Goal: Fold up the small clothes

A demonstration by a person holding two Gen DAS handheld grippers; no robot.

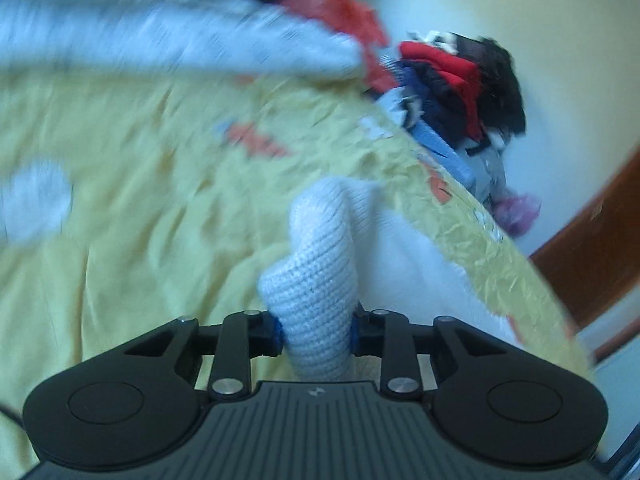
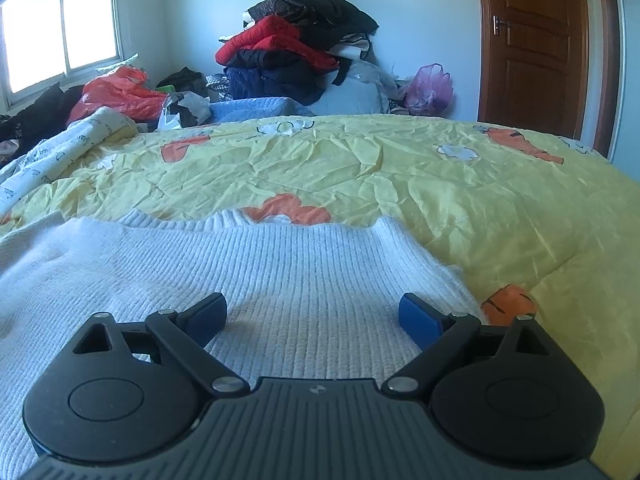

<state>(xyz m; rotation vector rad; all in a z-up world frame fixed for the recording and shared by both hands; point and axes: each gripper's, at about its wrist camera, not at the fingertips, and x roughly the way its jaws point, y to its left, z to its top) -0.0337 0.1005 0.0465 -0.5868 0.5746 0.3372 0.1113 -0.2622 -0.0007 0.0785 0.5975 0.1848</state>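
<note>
A white knit sweater [image 2: 260, 264] lies spread on the yellow bedspread [image 2: 400, 176]. My right gripper [image 2: 314, 314] is open just above the sweater's near part, its blue pads [image 2: 418, 318] wide apart and empty. In the blurred, tilted left wrist view, my left gripper [image 1: 316, 334] is shut on a bunched fold of the white sweater [image 1: 320, 256], lifted above the yellow bedspread [image 1: 140, 200]. More of the white knit hangs to the right of the fold.
A pile of red, black and blue clothes [image 2: 300, 48] stands at the far wall, also in the left wrist view [image 1: 460, 80]. A red plastic bag [image 2: 120, 92] and a patterned white quilt [image 2: 72, 144] lie far left. A pink bag [image 2: 430, 88] sits by the wooden door [image 2: 532, 44].
</note>
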